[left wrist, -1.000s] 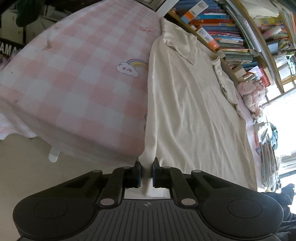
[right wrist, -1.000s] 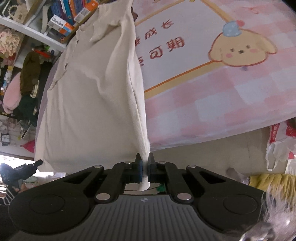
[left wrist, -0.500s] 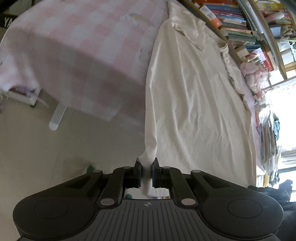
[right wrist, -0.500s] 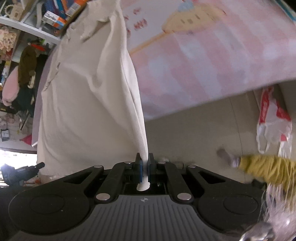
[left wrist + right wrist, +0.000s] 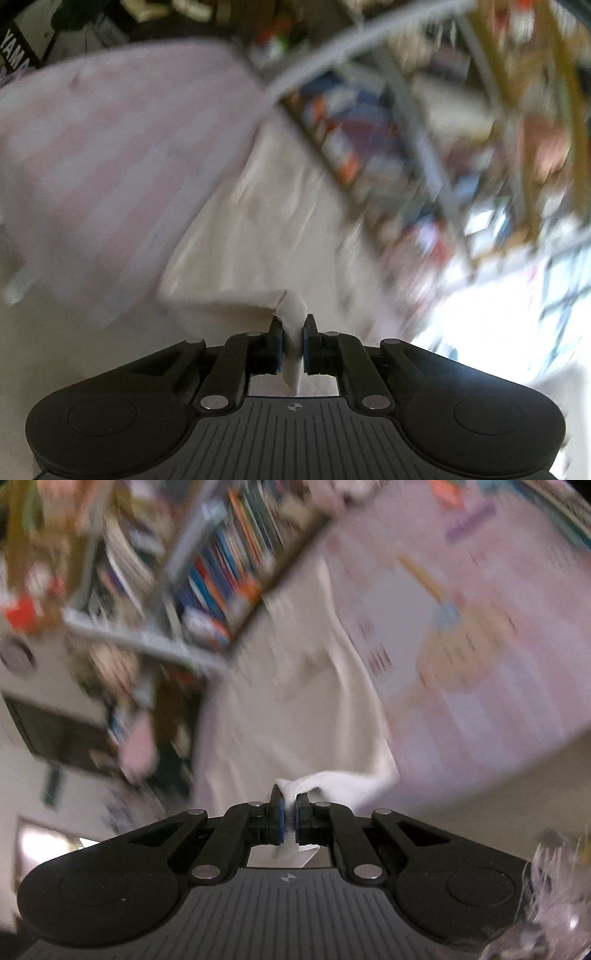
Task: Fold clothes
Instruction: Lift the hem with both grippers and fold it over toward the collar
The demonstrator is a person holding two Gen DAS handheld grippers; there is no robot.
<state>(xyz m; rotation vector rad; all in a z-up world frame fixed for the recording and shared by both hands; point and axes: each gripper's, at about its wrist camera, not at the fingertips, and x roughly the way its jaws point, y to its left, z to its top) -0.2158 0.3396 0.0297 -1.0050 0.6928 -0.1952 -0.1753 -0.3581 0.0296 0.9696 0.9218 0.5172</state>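
A cream shirt [image 5: 273, 229] lies lengthwise on the pink checked bed cover [image 5: 103, 155], collar end toward the bookshelf. My left gripper [image 5: 292, 332] is shut on one bottom corner of the shirt, and the hem bends back toward the shirt body. In the right wrist view the same shirt [image 5: 291, 709] shows, and my right gripper [image 5: 290, 810] is shut on the other bottom corner, bunched at the fingertips. Both views are heavily motion-blurred.
A bookshelf [image 5: 369, 122] packed with books runs along the far side of the bed, and it also shows in the right wrist view [image 5: 229, 572]. The bed cover [image 5: 480, 672] carries a cartoon dog print. Pale floor [image 5: 74, 350] lies below the bed edge.
Both grippers have swung up and forward over the bed, carrying the shirt's bottom corners toward the collar end. The hem now folds back over the shirt. Both grips stay shut.
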